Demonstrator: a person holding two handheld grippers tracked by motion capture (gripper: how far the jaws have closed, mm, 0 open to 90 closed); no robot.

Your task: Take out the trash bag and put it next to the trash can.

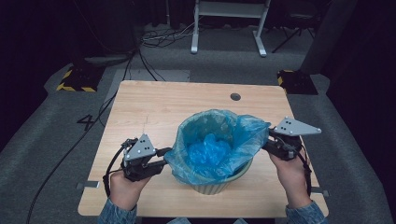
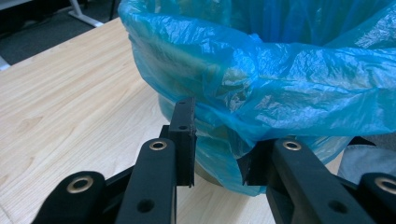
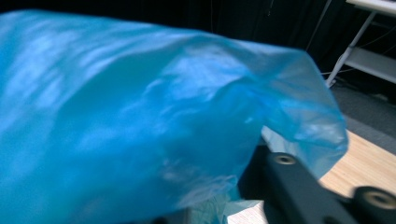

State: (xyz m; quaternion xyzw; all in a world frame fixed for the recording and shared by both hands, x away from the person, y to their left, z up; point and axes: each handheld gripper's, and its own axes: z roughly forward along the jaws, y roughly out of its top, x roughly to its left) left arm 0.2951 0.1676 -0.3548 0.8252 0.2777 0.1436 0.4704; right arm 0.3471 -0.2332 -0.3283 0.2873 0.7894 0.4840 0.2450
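Two grippers work a blue bag [image 1: 219, 140] into a pale green bin [image 1: 219, 184] near the table's [image 1: 154, 107] front edge. Most of the lining looks done: the bag's body hangs inside and its mouth folds out over the near rim, though the far and right edges stand loose above it. The left gripper [image 1: 164, 157] has its jaws apart around a fold of plastic at the rim, not pinching it. The right gripper [image 1: 270, 138] touches the raised edge; I cannot tell whether it grips. Nothing else crowds the tabletop.
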